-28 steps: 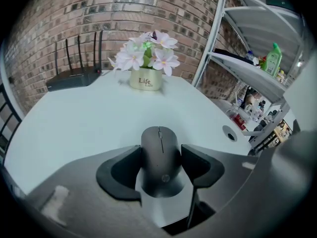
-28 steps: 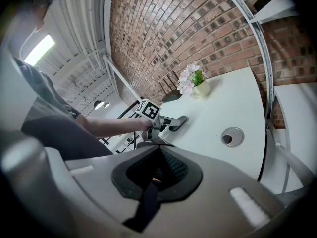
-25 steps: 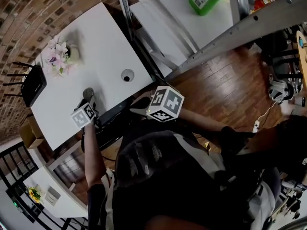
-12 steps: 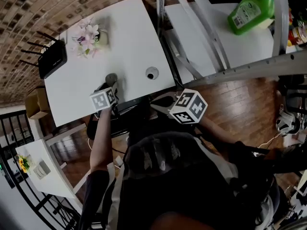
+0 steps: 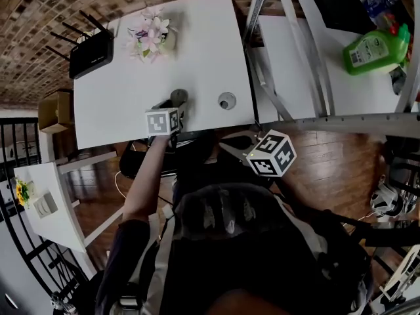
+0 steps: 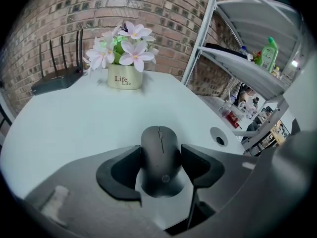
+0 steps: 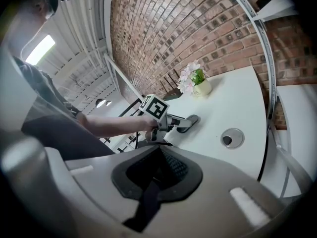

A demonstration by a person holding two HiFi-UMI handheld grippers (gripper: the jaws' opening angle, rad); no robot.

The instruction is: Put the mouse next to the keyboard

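Black mouse [image 6: 159, 158], clamped between left hand-held gripper [image 6: 160, 151] jaws, on white desk [image 6: 69, 128]

Office: white desk [image 5: 197, 77], router [image 5: 92, 52]

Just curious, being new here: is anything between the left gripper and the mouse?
Nothing visible. The mouse already sits between the left gripper's jaws, which press its sides, over the white desk.
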